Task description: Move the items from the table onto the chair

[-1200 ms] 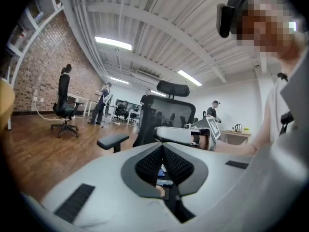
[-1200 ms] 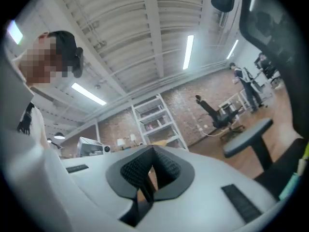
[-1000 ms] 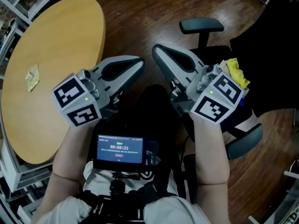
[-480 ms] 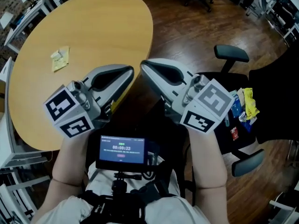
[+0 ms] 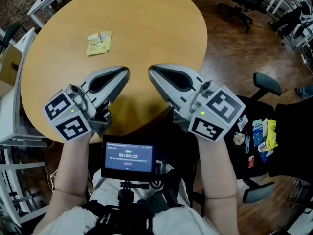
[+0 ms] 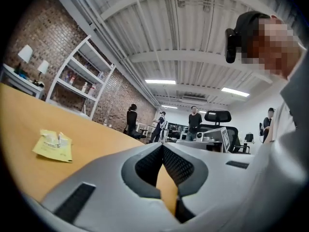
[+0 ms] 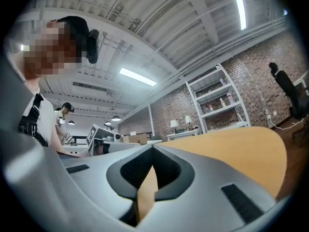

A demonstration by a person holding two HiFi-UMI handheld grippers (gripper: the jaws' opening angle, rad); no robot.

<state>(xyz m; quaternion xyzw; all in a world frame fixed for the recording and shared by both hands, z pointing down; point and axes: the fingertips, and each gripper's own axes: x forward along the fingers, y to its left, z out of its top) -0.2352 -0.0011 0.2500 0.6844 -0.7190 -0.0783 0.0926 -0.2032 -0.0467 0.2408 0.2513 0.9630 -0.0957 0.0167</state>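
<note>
Head view: left gripper (image 5: 125, 71) and right gripper (image 5: 152, 68) over the near edge of the table (image 5: 161, 18), both pressed together, empty — yellow packet (image 5: 99, 42) ahead of the left one. Left gripper view: tips meeting, packet off left. Right gripper view: tips meeting too.

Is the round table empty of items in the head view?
No, one yellow packet lies on the far part of the round wooden table.
</note>
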